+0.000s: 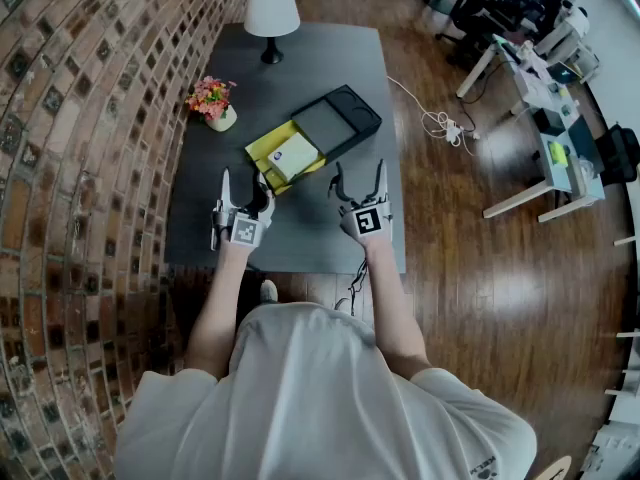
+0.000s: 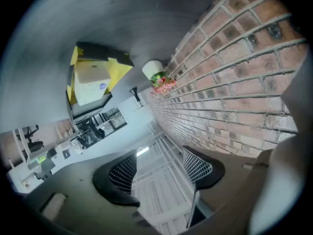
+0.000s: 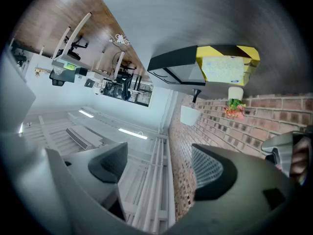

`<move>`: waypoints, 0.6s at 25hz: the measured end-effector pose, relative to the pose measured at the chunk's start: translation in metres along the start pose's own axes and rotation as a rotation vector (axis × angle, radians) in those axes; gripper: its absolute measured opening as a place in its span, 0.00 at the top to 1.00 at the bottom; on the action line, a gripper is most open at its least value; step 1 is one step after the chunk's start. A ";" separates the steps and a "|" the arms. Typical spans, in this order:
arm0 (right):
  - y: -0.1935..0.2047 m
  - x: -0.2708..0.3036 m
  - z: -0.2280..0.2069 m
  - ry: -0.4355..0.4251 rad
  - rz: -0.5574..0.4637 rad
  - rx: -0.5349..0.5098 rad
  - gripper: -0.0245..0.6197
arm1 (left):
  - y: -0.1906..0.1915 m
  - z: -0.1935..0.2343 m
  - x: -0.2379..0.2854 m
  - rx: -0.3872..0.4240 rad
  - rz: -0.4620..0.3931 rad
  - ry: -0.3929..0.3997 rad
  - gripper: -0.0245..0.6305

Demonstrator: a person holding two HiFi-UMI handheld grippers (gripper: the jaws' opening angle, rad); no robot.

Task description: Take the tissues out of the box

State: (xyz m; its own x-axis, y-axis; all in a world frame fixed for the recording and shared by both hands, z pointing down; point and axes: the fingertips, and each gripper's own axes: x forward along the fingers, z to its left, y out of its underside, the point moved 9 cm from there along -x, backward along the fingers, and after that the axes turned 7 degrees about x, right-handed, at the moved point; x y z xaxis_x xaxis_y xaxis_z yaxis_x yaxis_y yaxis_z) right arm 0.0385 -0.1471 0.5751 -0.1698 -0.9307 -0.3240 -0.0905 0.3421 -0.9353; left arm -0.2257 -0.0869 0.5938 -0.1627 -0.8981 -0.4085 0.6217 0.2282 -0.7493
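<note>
An open yellow box (image 1: pixel 262 151) lies near the middle of the dark grey table (image 1: pixel 300 230) with a white tissue pack (image 1: pixel 293 155) in it; its black lid (image 1: pixel 337 120) lies against its far right side. Both grippers hover over the table's near edge, short of the box. My left gripper (image 1: pixel 243 184) points upward with its jaws apart and nothing between them. The right gripper (image 1: pixel 357 175) stands the same way, also empty. The tissue pack (image 2: pixel 91 85) shows far ahead in the left gripper view, and the pack (image 3: pixel 223 69) likewise in the right gripper view.
A pot of flowers (image 1: pixel 213 101) stands at the table's left and a white lamp (image 1: pixel 272 13) at its far end. A brick wall (image 1: pixel 80 118) runs along the left. A white cable (image 1: pixel 440 123) lies on the wooden floor, with desks (image 1: pixel 545 118) beyond.
</note>
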 end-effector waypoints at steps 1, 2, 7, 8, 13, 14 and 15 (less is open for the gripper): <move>-0.001 0.001 -0.001 0.008 0.008 0.000 0.33 | -0.007 -0.006 -0.002 0.017 -0.004 -0.008 0.53; -0.003 0.002 -0.001 0.020 0.012 -0.005 0.33 | -0.014 -0.011 -0.004 0.036 -0.006 -0.018 0.53; -0.002 0.001 -0.003 0.172 0.049 -0.154 0.33 | -0.039 -0.045 -0.007 0.168 0.031 -0.103 0.53; -0.002 0.004 -0.003 0.186 0.073 -0.166 0.33 | -0.043 -0.051 -0.006 0.191 0.044 -0.118 0.53; 0.001 0.014 0.002 0.272 0.157 -0.313 0.33 | -0.058 -0.073 0.000 0.311 0.094 -0.183 0.56; 0.002 0.016 0.003 0.289 0.183 -0.343 0.33 | -0.060 -0.075 0.000 0.331 0.098 -0.192 0.56; 0.003 0.018 0.003 0.300 0.201 -0.372 0.33 | -0.063 -0.078 0.001 0.356 0.104 -0.200 0.56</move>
State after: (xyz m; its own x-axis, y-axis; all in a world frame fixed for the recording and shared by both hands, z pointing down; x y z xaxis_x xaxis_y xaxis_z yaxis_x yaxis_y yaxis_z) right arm 0.0386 -0.1633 0.5662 -0.4885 -0.7823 -0.3864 -0.3605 0.5843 -0.7271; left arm -0.3247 -0.0727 0.6002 0.0446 -0.9405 -0.3368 0.8588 0.2083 -0.4680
